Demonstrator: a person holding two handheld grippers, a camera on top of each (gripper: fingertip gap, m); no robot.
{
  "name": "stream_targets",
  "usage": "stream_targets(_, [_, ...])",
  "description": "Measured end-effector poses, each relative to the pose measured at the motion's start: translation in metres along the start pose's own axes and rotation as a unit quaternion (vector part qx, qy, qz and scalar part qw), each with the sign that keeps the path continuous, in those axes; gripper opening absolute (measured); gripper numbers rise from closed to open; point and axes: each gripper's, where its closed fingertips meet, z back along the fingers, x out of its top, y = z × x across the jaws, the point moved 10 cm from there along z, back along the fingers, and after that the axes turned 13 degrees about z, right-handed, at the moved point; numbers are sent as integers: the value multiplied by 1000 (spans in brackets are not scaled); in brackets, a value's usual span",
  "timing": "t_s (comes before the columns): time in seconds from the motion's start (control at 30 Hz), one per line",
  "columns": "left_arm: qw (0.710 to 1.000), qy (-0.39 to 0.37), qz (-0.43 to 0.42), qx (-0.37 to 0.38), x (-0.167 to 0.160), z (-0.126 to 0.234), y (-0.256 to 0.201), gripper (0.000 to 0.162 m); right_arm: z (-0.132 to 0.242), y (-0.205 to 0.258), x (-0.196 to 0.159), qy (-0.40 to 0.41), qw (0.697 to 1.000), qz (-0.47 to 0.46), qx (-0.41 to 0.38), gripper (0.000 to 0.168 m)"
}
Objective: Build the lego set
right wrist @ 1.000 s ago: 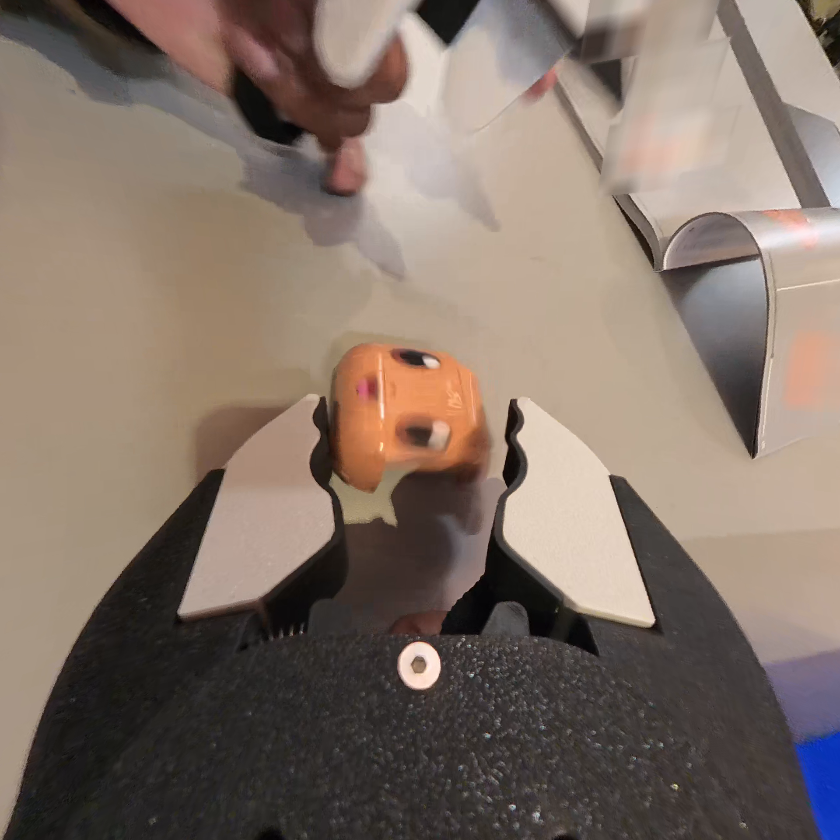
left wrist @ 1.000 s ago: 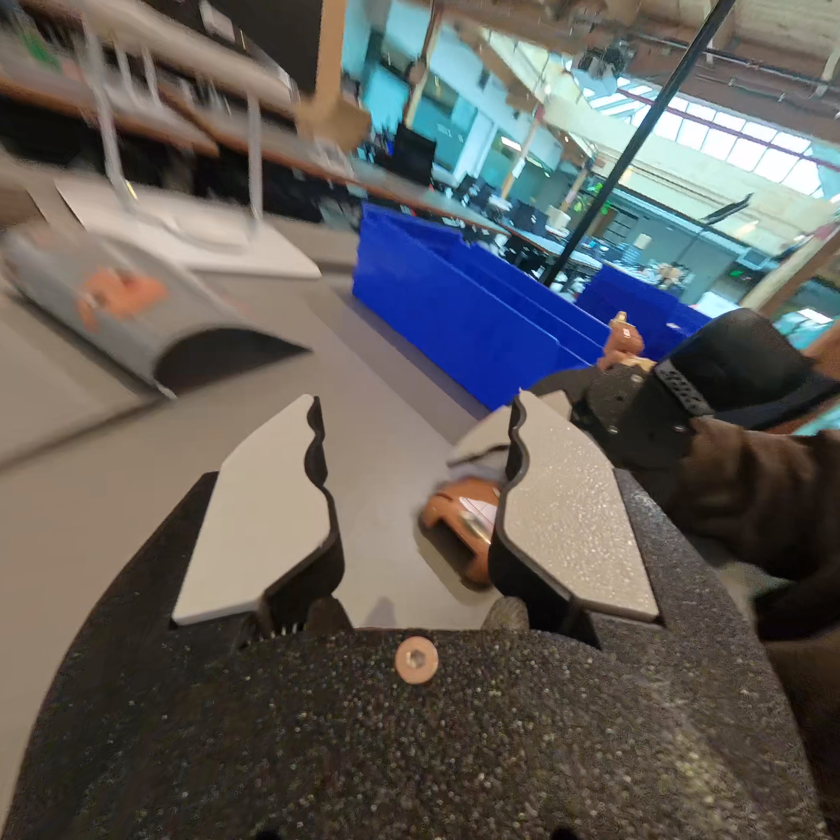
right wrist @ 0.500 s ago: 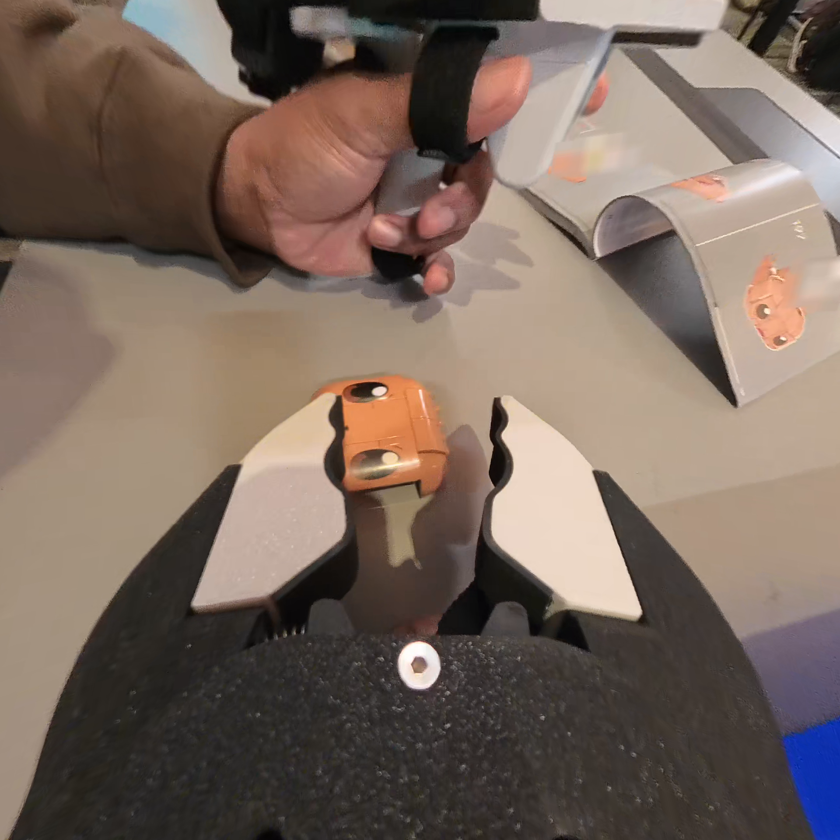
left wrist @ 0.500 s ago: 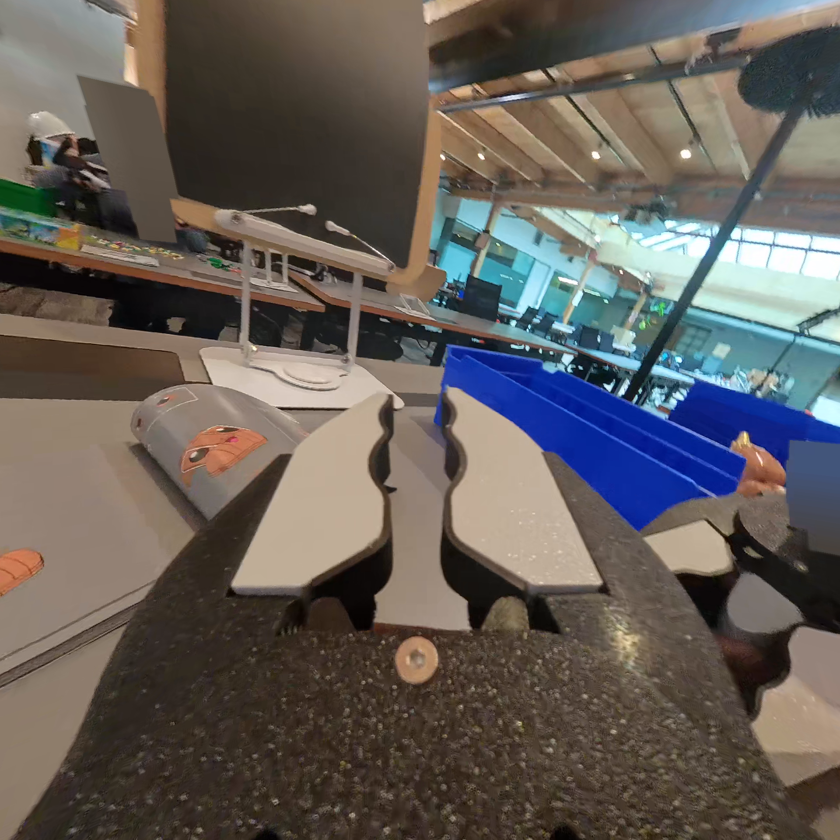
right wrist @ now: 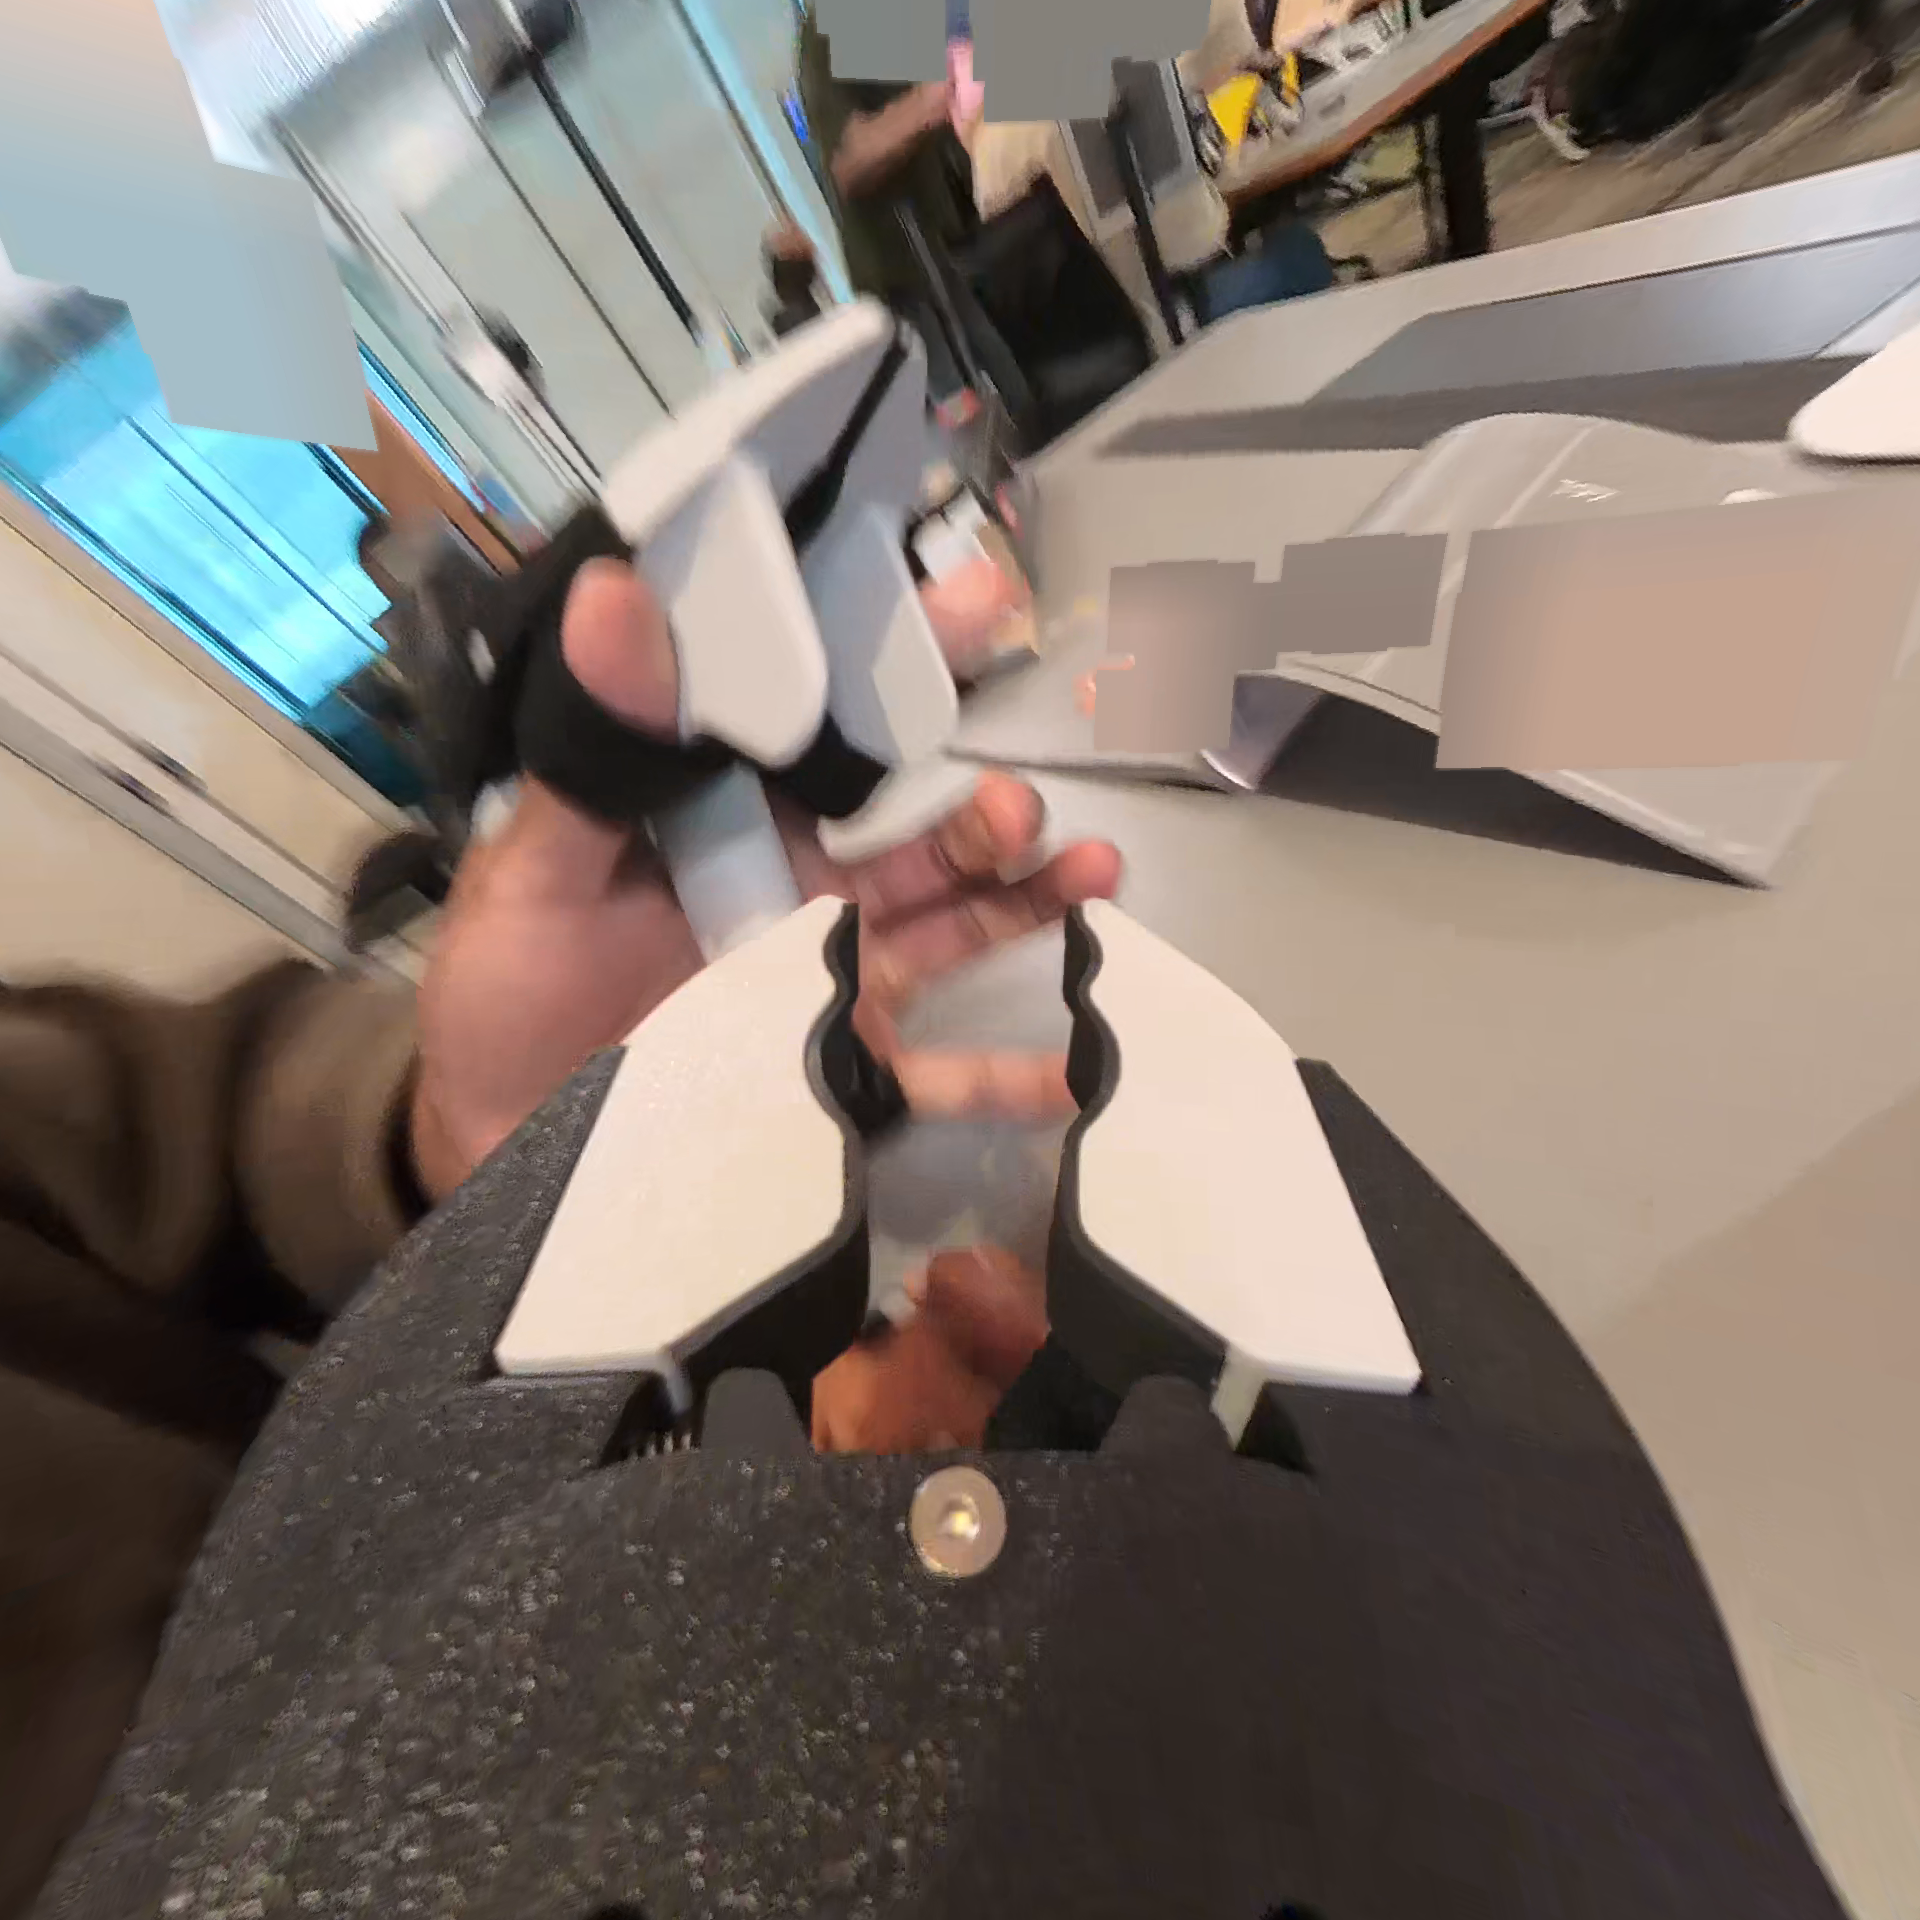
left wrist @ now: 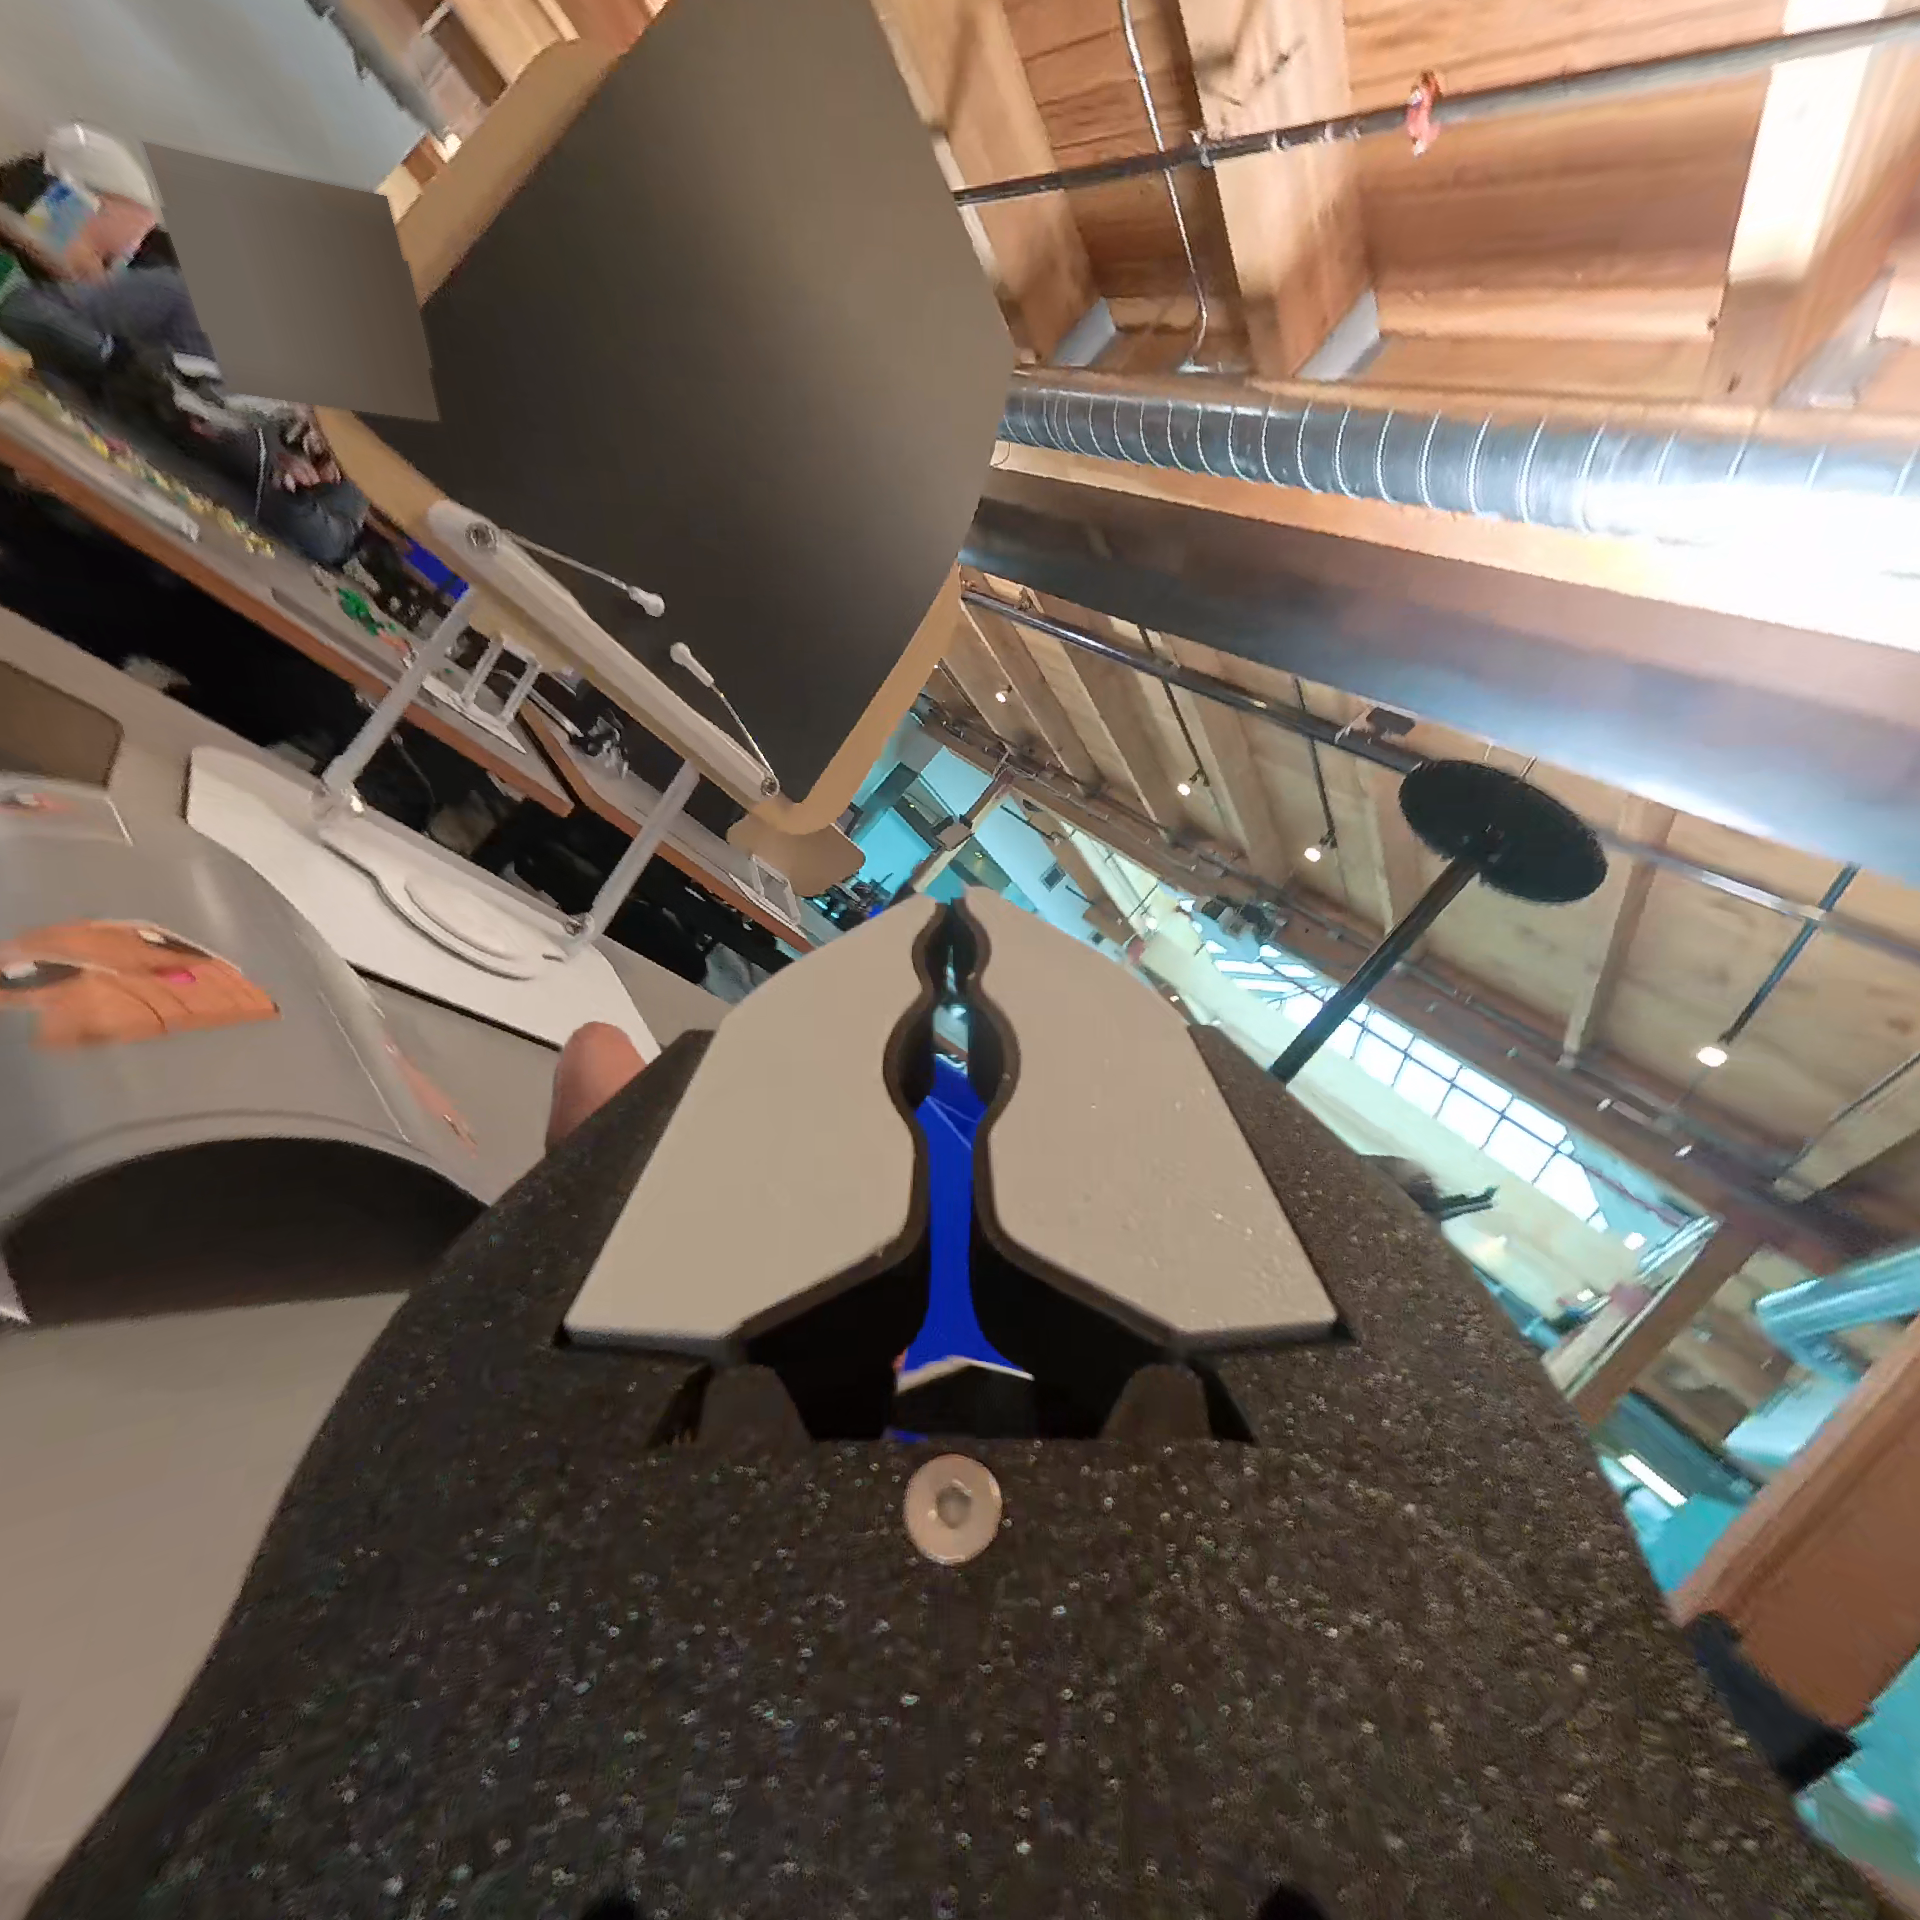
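My left gripper (left wrist: 951, 925) is shut with nothing in it and points up towards the ceiling. In the right wrist view it (right wrist: 883, 343) is held up in a bare hand (right wrist: 540, 935), just beyond my right gripper. My right gripper (right wrist: 961, 925) is open with nothing between its fingertips. An orange-brown shape (right wrist: 904, 1382) shows low in the gap between its fingers; I cannot tell whether it is the orange lego piece. The open instruction booklet (left wrist: 156, 1039) lies arched on the grey table (right wrist: 1455, 1091) and also shows in the right wrist view (right wrist: 1558, 727).
A white stand (left wrist: 416, 904) with thin legs stands on the table behind the booklet. A strip of a blue bin (left wrist: 951, 1226) shows through the left gripper's fingers. People sit at tables far behind. A brown sleeve (right wrist: 156, 1143) fills the left of the right wrist view.
The left gripper shut and tilted up towards the ceiling. The right gripper tilted up off the table, its jaws narrowed, and the orange piece left the space between its fingertips.
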Motion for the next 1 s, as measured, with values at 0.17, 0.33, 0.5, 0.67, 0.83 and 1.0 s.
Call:
stream_targets(0.17, [998, -3, 60, 20, -1, 2, -1, 1, -23, 17, 1, -42, 995, -52, 72, 48])
stream_targets(0.33, [995, -26, 90, 16, 6, 4, 0, 7, -22, 28, 4, -79, 996, -13, 50, 53])
stream_targets(0.5, [991, -2, 135, 6, 7, 2, -5, 15, -24, 32, 1, -92, 993, -21, 71, 47])
stream_targets(0.67, [987, 26, 156, -4, 9, -3, -15, 23, -28, 46, -10, -107, 985, -69, 115, 41])
stream_targets(0.83, [983, 52, 173, -39, 9, -5, -22, 23, -24, 50, -8, -111, 982, -64, 136, 36])
stream_targets(1.0, [983, 62, 129, -112, 19, -9, -18, 0, -15, 45, 13, -103, 987, 30, 116, 47])
